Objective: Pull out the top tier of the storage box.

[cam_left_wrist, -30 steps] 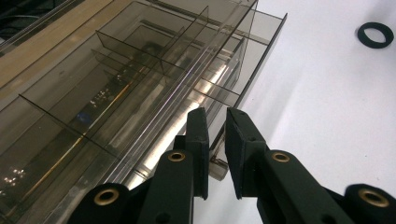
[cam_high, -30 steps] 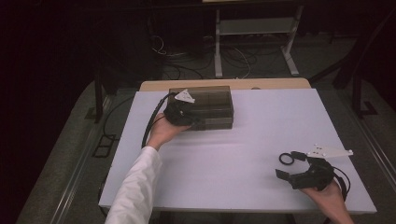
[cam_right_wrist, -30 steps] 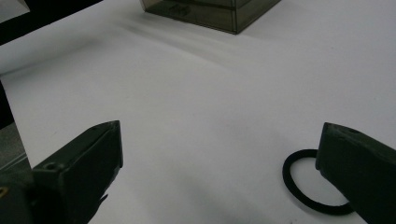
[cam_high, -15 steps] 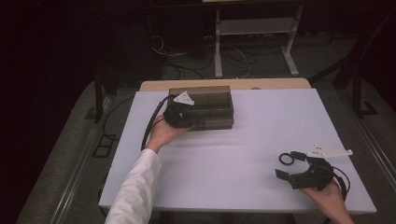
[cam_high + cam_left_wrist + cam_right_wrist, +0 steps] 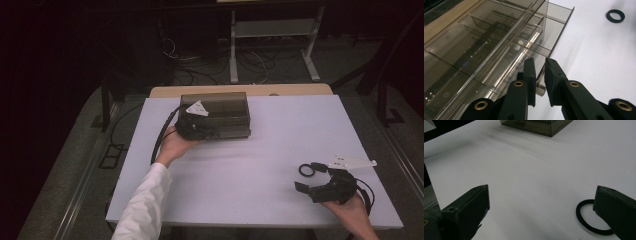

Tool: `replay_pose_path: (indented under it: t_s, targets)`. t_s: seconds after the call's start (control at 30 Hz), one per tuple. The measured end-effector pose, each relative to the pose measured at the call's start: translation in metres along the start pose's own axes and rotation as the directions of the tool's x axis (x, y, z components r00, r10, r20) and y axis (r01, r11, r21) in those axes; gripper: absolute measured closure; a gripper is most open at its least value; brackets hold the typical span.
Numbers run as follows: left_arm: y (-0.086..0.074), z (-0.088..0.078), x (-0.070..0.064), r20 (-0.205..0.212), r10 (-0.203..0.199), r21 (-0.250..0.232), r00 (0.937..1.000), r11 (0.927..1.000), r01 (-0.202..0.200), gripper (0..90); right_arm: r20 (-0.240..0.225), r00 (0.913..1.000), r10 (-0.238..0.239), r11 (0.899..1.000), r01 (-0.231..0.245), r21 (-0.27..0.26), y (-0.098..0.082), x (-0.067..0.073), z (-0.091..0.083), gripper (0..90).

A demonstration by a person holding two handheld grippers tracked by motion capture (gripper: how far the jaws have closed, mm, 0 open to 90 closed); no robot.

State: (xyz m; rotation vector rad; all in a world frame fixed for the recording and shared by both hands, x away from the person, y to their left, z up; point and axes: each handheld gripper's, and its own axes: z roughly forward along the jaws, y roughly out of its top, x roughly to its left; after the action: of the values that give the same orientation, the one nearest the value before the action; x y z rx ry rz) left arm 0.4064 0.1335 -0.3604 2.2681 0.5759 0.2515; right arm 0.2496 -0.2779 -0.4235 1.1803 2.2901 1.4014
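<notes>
Smoked-plastic organizer box point(image 5: 220, 114), one in number, sat near the far edge of the white table point(image 5: 260, 150), left of centre, with a drawer point(image 5: 554, 37) slid partly out of its front. Thin clear dividers split the box into several compartments, and whether anything lay in them could not be told through the tinted walls. One black ring point(image 5: 306, 170) lay flat on the table near the right front corner, well apart from the box; the same ring point(image 5: 615, 16) appeared in the left gripper view as a small loop beyond the drawer. Two grippers were in use. The left gripper point(image 5: 539, 75) was at the box's left front corner, its jaws nearly together and pinching a thin edge of the drawer's clear front wall. The right gripper point(image 5: 306, 184) rested low near the front right edge, its jaws spread wide and holding nothing, with the ring point(image 5: 591, 220) just beside one jaw tip.
</notes>
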Motion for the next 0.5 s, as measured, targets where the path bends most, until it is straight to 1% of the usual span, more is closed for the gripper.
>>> replay_pose_path:
  t_s: [0.23, 0.43, 0.5]
  targets:
    - [-0.0007, -0.0013, -0.0052, 0.001, 0.016, 0.007, 0.9999, 0.9998, -0.016, 78.2, 0.000, 1.0000, -0.001, 1.000, 0.001, 0.000, 0.0000, 0.0000, 0.0000, 0.3]
    - [-0.0026, -0.0028, -0.0076, 0.006, 0.017, 0.006, 0.9998, 0.9998, -0.017, 78.3, 0.000, 1.0000, -0.002, 1.000, 0.002, 0.001, -0.0001, 0.0001, 0.0002, 0.3]
    - [-0.0026, -0.0032, -0.0088, 0.004, 0.024, 0.010, 0.9997, 0.9996, -0.024, 78.2, 0.000, 1.0000, -0.001, 1.000, 0.001, 0.003, -0.0002, 0.0001, 0.0003, 0.3]
